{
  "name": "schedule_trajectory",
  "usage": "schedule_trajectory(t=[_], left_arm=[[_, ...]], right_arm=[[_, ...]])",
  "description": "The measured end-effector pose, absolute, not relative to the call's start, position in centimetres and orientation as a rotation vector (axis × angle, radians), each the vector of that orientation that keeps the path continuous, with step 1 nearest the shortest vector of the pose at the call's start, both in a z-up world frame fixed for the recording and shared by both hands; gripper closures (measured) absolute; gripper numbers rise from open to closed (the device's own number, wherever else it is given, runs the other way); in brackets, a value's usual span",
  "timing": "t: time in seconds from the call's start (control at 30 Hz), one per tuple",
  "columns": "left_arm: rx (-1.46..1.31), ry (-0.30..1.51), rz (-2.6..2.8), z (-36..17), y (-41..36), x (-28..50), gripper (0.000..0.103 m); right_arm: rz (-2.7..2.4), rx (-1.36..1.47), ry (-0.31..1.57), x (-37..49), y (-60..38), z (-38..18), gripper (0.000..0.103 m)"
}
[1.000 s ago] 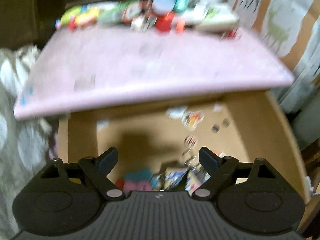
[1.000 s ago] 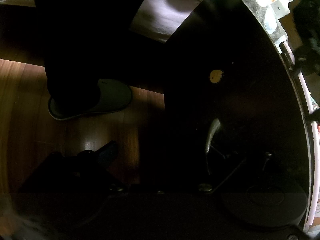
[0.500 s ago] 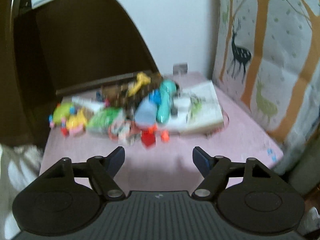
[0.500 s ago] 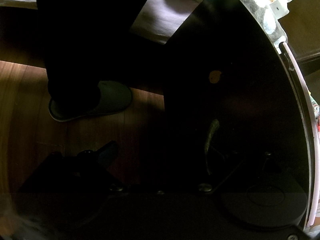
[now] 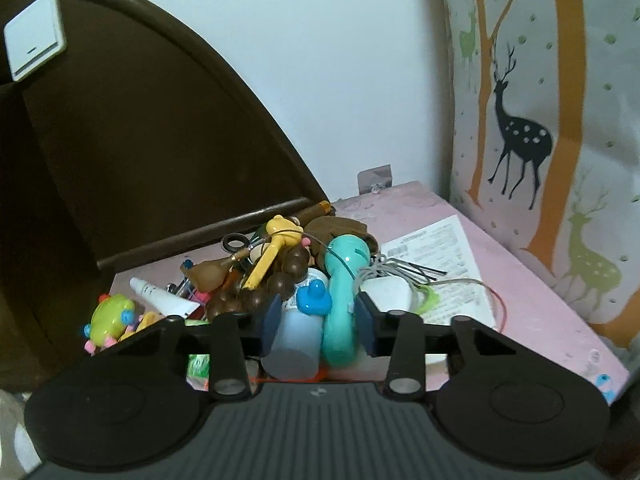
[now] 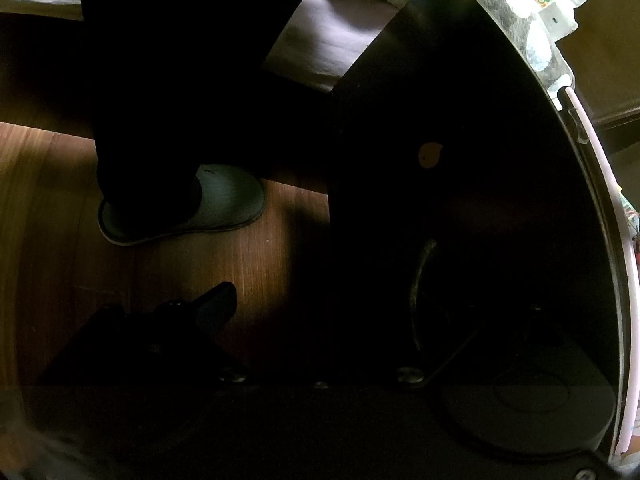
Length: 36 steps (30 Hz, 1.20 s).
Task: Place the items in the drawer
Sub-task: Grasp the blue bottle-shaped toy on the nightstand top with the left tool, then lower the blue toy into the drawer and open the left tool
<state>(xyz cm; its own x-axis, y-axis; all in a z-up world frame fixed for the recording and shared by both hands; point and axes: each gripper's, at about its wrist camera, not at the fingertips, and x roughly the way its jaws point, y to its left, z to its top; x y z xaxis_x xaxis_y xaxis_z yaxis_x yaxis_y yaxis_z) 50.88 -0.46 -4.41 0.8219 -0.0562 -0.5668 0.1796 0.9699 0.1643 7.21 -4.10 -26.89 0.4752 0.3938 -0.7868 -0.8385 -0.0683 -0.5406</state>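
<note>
In the left wrist view a heap of small items lies on the pink tabletop (image 5: 532, 304). My left gripper (image 5: 318, 322) is open with its jaws on either side of a pale blue bottle (image 5: 294, 334) with a blue duck cap (image 5: 314, 298) and a teal handle-shaped toy (image 5: 342, 304). The pads stand close beside both; contact cannot be told. In the right wrist view my right gripper (image 6: 320, 308) hangs low in front of the dark drawer front (image 6: 460, 208) near its metal handle (image 6: 420, 280). Only its left finger (image 6: 216, 304) shows clearly. The drawer's inside is hidden.
The heap holds brown wooden beads (image 5: 256, 292), a yellow character toy (image 5: 268, 252), a white tube (image 5: 160, 296), a yellow-green toy (image 5: 110, 316) and grey cable (image 5: 384, 270). A printed sheet (image 5: 444, 256) lies right of it. A deer-print cloth (image 5: 552, 140) stands at right, a dark headboard (image 5: 140, 140) at left. A slippered foot (image 6: 192, 204) rests on the wood floor.
My left gripper rose from over the open drawer to the tabletop, moved into the heap, and its jaws narrowed around the bottle and teal toy. The right gripper stayed nearly still.
</note>
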Motion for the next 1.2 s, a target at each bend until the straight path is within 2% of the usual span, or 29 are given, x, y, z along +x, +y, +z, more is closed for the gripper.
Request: schedule_trajectory(t=[0.2, 0.3, 0.4, 0.57, 0.63, 1.2], left_arm=[[0.228, 0.588, -0.116, -5.0, -0.6, 52.2, 0.070], [0.244, 0.584, -0.122, -5.2, -1.0, 52.6, 0.076], [0.275, 0.584, -0.116, -5.4, -1.4, 52.8, 0.088], [0.281, 0.595, -0.103, -5.5, -1.4, 53.3, 0.089], [0.294, 0.593, -0.107, -5.4, -1.5, 53.2, 0.094], [0.239, 0.553, -0.191, -0.8, -0.3, 45.8, 0.094]], right_arm=[[1.074, -1.268, 0.447, 7.2, -4.2, -26.9, 0.008], [1.074, -1.268, 0.446, 7.2, -4.2, -26.9, 0.008], [1.075, -1.268, 0.444, 7.1, -4.2, -26.9, 0.008], [1.076, -1.269, 0.443, 7.1, -4.3, -26.9, 0.008], [1.076, -1.270, 0.443, 7.1, -4.2, -26.9, 0.008], [1.075, -1.276, 0.442, 7.0, -4.7, -27.0, 0.008]])
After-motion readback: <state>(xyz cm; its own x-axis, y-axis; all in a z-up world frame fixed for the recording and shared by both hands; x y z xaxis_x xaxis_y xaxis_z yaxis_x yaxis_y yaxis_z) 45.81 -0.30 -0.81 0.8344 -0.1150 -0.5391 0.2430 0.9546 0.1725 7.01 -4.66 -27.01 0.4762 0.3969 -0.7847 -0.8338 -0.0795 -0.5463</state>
